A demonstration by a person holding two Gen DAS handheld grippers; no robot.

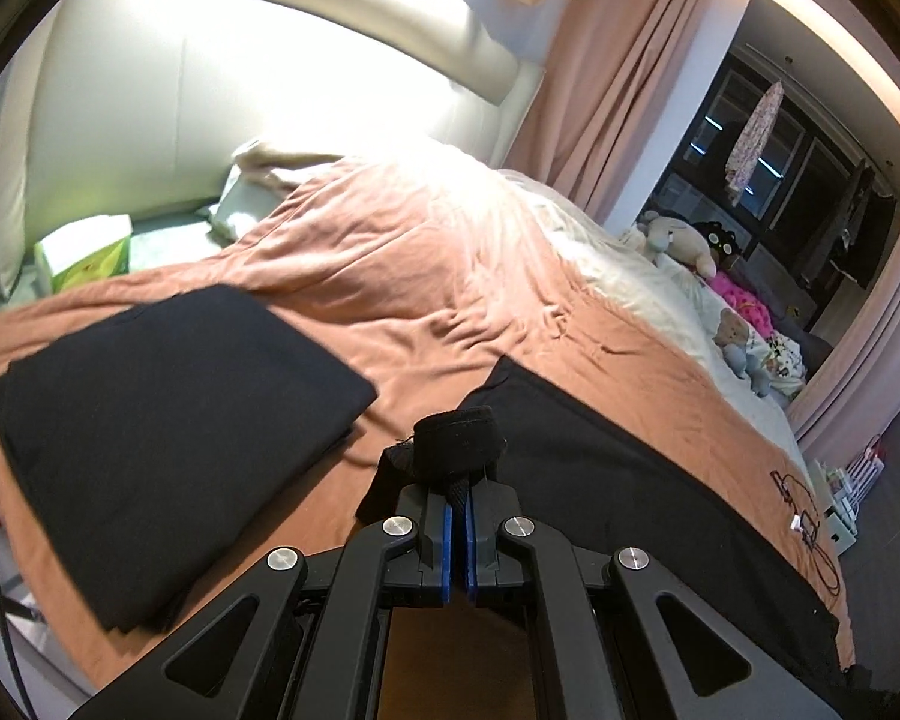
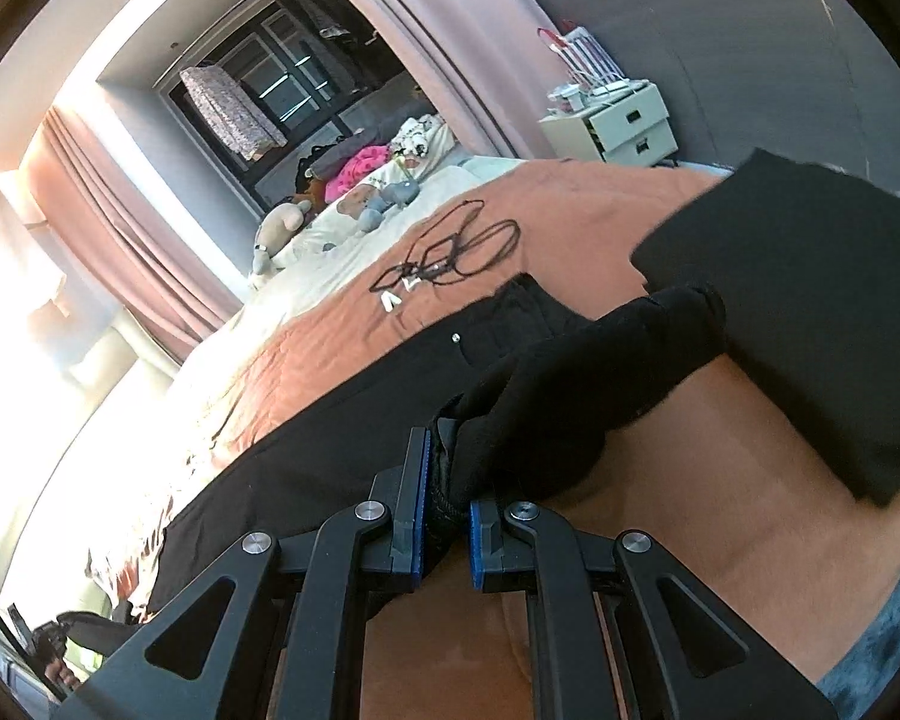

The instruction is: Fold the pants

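Both grippers clenched on black pants over the bed

Left gripper point(image 1: 459, 495) pinches a bunched edge of the pants point(image 1: 600, 480), right gripper point(image 2: 447, 501) grips another bunch; the rest drapes across the orange bedspread point(image 1: 390, 276), beside a folded black stack point(image 1: 150, 420). Thin pinches might slip under the hanging weight, spoiling the fold.
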